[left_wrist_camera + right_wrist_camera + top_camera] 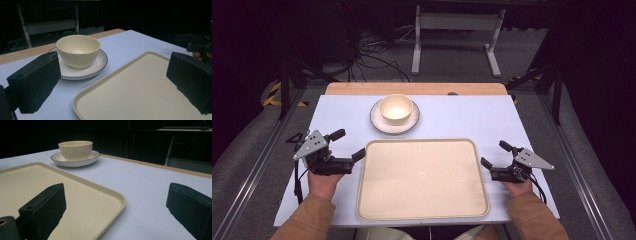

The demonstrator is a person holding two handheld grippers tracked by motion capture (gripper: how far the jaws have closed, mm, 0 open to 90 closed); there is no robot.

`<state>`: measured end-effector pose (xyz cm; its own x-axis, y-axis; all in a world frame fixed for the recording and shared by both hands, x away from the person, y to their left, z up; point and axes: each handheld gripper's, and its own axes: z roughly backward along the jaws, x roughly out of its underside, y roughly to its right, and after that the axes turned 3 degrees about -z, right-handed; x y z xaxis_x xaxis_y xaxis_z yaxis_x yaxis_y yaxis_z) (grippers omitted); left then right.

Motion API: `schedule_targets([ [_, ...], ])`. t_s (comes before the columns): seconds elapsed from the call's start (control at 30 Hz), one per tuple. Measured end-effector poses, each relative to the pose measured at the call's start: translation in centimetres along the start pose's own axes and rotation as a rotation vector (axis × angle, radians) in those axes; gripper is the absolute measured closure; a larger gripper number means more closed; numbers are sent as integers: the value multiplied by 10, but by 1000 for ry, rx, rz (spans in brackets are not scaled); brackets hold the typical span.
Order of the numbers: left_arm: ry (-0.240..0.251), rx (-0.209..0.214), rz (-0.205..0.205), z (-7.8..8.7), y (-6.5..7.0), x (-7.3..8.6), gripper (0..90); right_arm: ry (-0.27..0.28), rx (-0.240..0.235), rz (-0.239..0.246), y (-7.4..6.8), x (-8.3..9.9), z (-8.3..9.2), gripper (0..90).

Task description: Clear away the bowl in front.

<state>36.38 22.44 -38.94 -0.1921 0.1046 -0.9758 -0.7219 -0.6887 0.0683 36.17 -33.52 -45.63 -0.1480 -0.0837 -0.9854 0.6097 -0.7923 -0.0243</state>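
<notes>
No readable writing or labels anywhere; cream bowl [396, 108] sits upright on a white dark-rimmed saucer [378, 123], looks empty, at the table's [462, 117] far centre; cream tray [422, 178] nothing in it, near centre, long axis left-right; left gripper [348, 144] just beside tray's left edge, jaws spread wide, holding nothing; right gripper [493, 154] off the tray's right edge, jaws also apart, empty; both point inward toward the tray.

No writing, label, brand or number can be read anywhere — the nearest to a sign is yellow-and-black striped tape [274, 95] on the floor (it carries no words).
</notes>
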Motion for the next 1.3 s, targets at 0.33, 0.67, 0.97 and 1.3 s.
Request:
schedule_targets([
  [0.33, 2, -19, -4, -19, -12, -11, 2, 0, 1, -1, 0, 0, 0, 31],
  [0.67, -21, -11, -19, -43, -16, -22, 2, -1, 0, -3, 0, 0, 0, 31],
  [0.97, -18, 3, -3, -61, -24, -30, 2, -2, -1, -2, 0, 0, 0, 31],
  [1.3, -32, -23, 0, -76, -33, -36, 2, -1, 0, -3, 0, 0, 0, 31],
])
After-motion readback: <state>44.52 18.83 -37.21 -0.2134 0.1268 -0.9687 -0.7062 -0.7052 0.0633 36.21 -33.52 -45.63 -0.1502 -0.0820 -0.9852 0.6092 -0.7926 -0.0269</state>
